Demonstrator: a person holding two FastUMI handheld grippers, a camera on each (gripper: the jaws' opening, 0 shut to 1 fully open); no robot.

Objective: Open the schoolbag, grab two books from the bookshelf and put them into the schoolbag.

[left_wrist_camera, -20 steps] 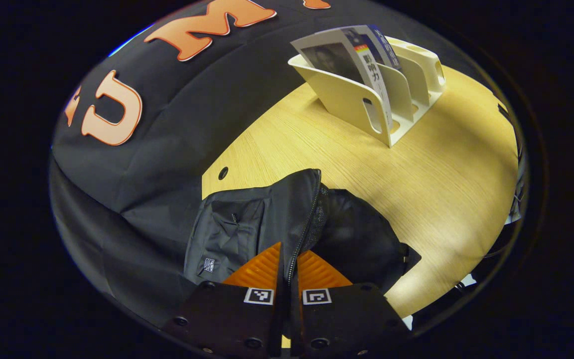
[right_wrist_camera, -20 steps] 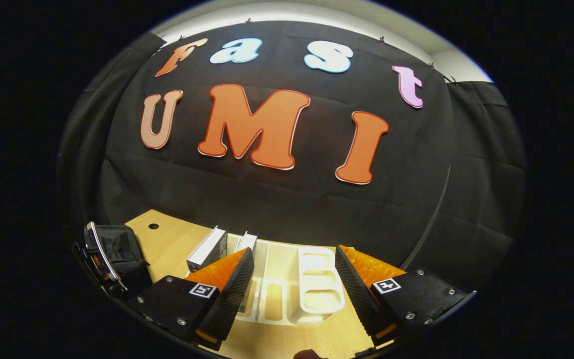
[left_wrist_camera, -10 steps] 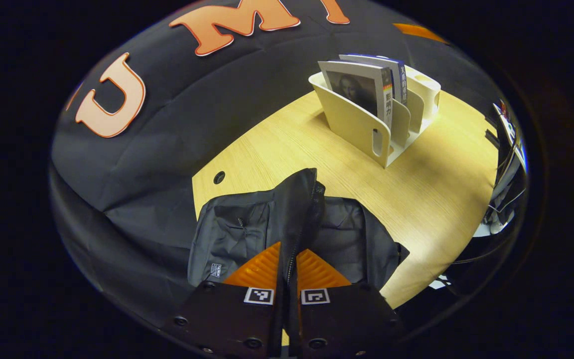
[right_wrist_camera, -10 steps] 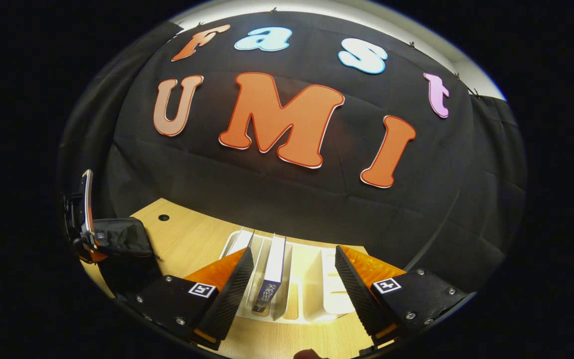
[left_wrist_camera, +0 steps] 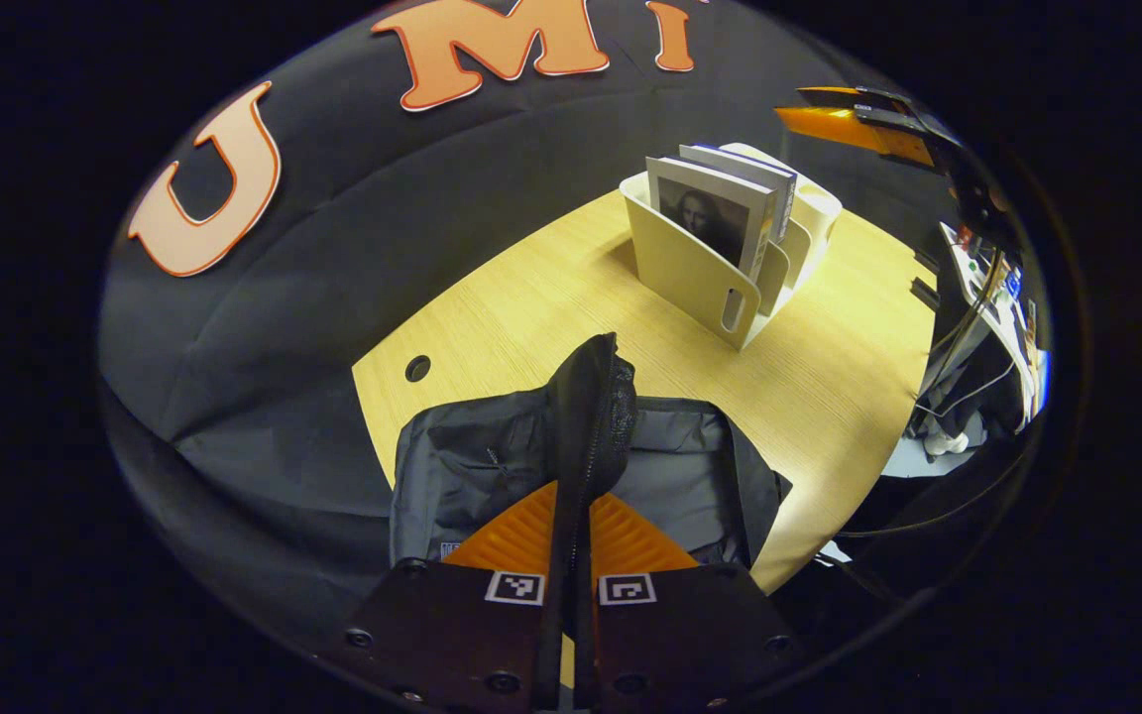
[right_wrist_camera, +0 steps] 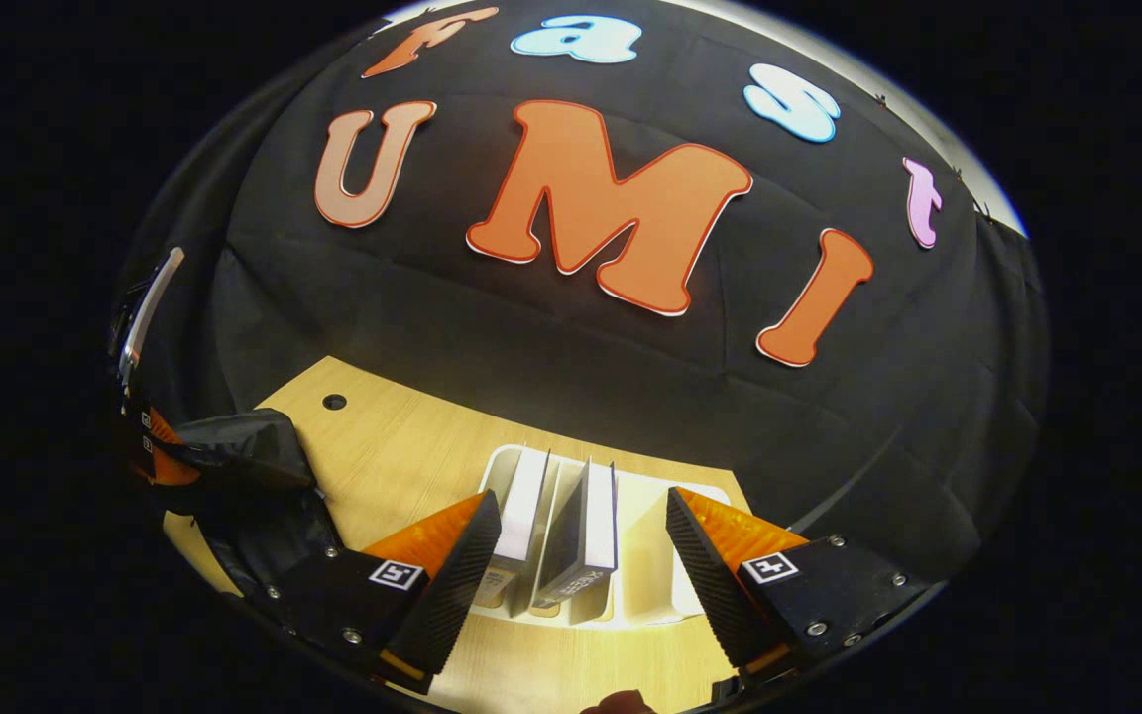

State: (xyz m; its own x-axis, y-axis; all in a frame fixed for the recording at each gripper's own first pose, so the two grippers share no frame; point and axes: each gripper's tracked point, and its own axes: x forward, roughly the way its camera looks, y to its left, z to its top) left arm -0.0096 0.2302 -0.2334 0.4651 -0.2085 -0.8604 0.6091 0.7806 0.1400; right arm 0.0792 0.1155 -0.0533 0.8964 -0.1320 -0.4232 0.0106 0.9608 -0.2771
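The black schoolbag [left_wrist_camera: 492, 461] lies on the wooden table, and my left gripper [left_wrist_camera: 571, 506] is shut on its raised zipper flap [left_wrist_camera: 589, 397], lifting it. Beyond it stands a cream bookshelf [left_wrist_camera: 695, 273] holding two upright books [left_wrist_camera: 720, 208]. In the right gripper view my right gripper [right_wrist_camera: 581, 535] hangs open above the bookshelf [right_wrist_camera: 650, 580], its fingers straddling the two books [right_wrist_camera: 591, 516] from above without touching them. The schoolbag [right_wrist_camera: 244, 466] and the left gripper holding it appear at the far left of that view. The right gripper's orange fingers [left_wrist_camera: 849, 119] show at the upper right of the left gripper view.
The wooden table [left_wrist_camera: 521, 297] has a round cable hole [left_wrist_camera: 417, 368] near the bag. Cables and gear [left_wrist_camera: 987, 288] sit past the table's right edge. The black cloth wall stands close behind the bookshelf.
The right gripper has shifted so both books now sit between its open fingers. The left gripper has risen a little, still holding the bag's flap.
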